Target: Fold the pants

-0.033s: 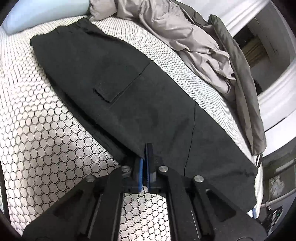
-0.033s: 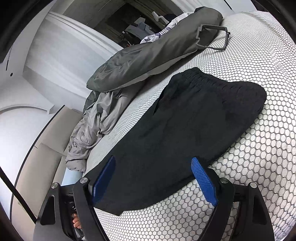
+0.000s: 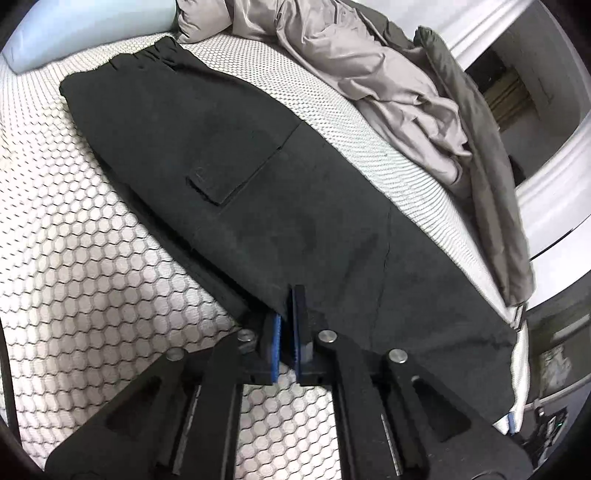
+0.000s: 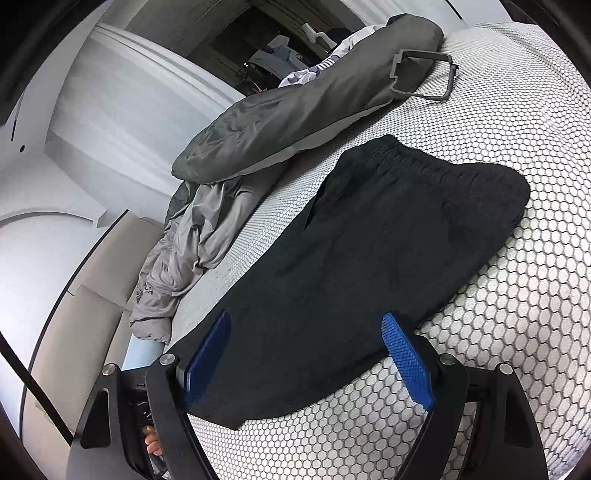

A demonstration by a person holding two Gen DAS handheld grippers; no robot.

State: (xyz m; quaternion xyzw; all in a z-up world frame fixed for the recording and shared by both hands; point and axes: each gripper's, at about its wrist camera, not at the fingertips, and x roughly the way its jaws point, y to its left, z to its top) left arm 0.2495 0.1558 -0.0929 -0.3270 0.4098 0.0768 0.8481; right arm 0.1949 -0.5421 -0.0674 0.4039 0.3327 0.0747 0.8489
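The black pants [image 3: 280, 206] lie flat on the honeycomb-patterned mattress [image 3: 74, 258], folded lengthwise, a flapped cargo pocket facing up and the waistband at the far end. My left gripper [image 3: 290, 295] is shut on the near long edge of the pants, around mid-leg. In the right wrist view the pants [image 4: 369, 258] stretch away with the elastic waistband far right. My right gripper [image 4: 310, 332] is open and empty, its blue pads [image 4: 406, 362] hovering over the near hem end of the pants.
A crumpled grey duvet [image 3: 369, 66] and dark pillow [image 4: 295, 110] lie along the far side of the bed. A grey plastic frame [image 4: 424, 74] rests by the pillow. A light blue pillow [image 3: 74, 33] sits past the waistband. White wall panels border the bed.
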